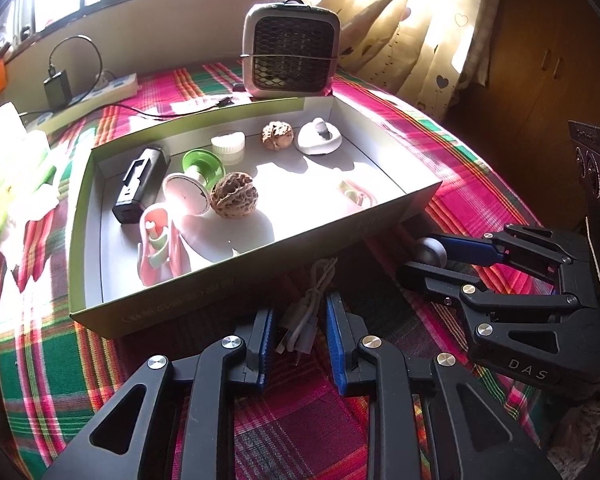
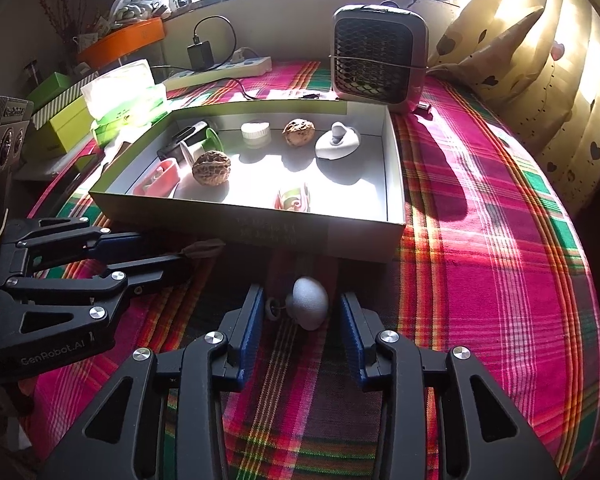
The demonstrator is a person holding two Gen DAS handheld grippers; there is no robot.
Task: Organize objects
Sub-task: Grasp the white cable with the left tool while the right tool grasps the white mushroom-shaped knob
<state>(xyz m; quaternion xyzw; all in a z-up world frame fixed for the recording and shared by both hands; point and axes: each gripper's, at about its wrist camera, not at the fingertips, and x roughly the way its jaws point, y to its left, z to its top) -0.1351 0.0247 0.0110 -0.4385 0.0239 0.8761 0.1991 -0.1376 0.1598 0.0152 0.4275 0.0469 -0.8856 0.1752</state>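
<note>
Sitting in the sunlit box [image 1: 236, 300] are two walnuts [image 1: 233, 195], two red clips [image 1: 159, 245], one black device [image 1: 140, 185], one green-and-white spool [image 1: 196, 176], one white cap [image 1: 228, 145] and one white holder [image 1: 318, 138]. Behind it stands one small heater [image 1: 290, 50], with a power strip [image 1: 100, 90] further left. On the plaid-covered table [image 1: 440, 160], in the shadow against the box's near wall, lie a coiled white cable [image 1: 304, 312] and a grey egg-shaped piece [image 2: 310, 306]. The left tongs [image 1: 298, 336] stand narrow around the cable, pads not pressing. The right tongs [image 2: 298, 316] sit narrow either side of the grey piece, a gap showing.
</note>
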